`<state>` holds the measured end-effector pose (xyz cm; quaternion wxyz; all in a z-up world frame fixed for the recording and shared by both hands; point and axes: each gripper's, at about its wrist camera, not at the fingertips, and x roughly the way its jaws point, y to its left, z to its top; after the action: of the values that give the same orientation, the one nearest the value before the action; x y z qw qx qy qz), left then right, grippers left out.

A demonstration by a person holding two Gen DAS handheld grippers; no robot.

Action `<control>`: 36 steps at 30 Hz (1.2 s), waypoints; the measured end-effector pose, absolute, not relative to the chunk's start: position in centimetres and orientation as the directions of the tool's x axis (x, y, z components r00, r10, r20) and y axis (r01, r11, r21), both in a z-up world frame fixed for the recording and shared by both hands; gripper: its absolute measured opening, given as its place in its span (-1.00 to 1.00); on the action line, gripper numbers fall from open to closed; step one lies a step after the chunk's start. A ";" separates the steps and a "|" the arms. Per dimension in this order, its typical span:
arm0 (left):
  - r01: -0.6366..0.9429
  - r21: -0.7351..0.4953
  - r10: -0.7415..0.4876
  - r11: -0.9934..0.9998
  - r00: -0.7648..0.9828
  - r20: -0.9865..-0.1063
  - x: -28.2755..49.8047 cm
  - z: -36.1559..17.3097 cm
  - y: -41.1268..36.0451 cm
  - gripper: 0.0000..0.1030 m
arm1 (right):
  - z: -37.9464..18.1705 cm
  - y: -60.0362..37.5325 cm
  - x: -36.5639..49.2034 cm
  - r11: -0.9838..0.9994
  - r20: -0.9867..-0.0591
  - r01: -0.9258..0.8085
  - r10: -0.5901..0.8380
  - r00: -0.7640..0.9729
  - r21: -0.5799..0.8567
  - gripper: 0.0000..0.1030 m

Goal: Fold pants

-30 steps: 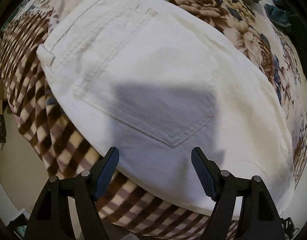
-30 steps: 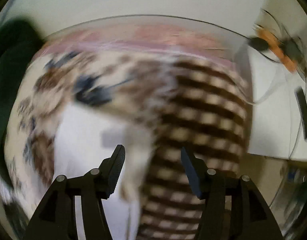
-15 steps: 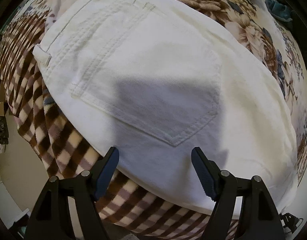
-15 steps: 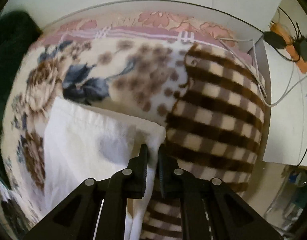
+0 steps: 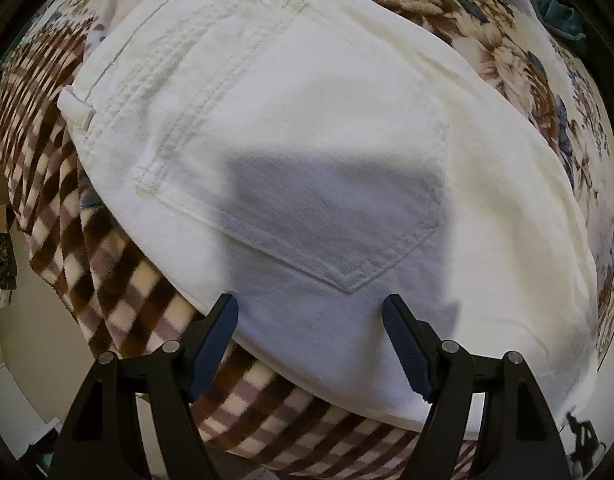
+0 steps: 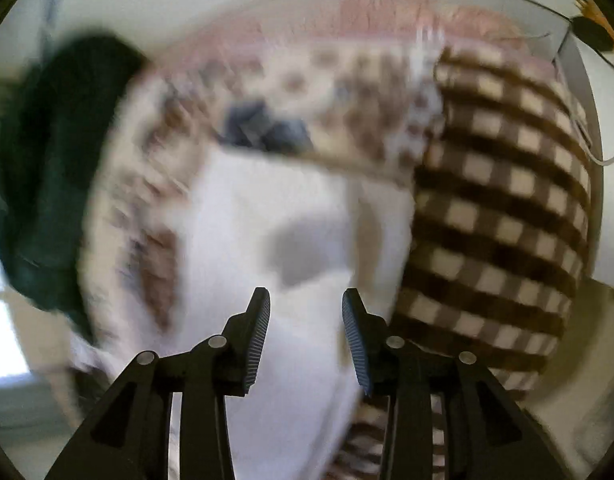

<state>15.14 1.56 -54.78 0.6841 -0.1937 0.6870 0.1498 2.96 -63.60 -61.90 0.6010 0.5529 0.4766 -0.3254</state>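
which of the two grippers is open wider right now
The left gripper: its jaws stand far apart over the pocket of the white pants. The right gripper is open too, but with a clearly narrower gap.

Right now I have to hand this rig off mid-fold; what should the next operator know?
Left gripper: open, empty, over the white pants by the back pocket.
Right gripper: open, empty, over the pants' other end; view blurred.
Pants lie flat, pocket side up, on the floral blanket, with one edge over its checkered border.
Done: pants already doubled, it seems.
Left: grip an end, fold again.
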 end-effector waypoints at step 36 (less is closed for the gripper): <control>-0.598 -0.181 -0.139 0.781 0.115 -0.983 8.9 -53.6 11.6 -0.55 | -60.5 -42.1 5.2 0.488 -0.841 0.764 0.525 0.129 0.422 -0.47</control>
<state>8.88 11.64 -53.60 0.6897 -0.2865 0.6439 0.1664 5.20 -42.13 -60.49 0.5656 0.4948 0.6513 -0.1056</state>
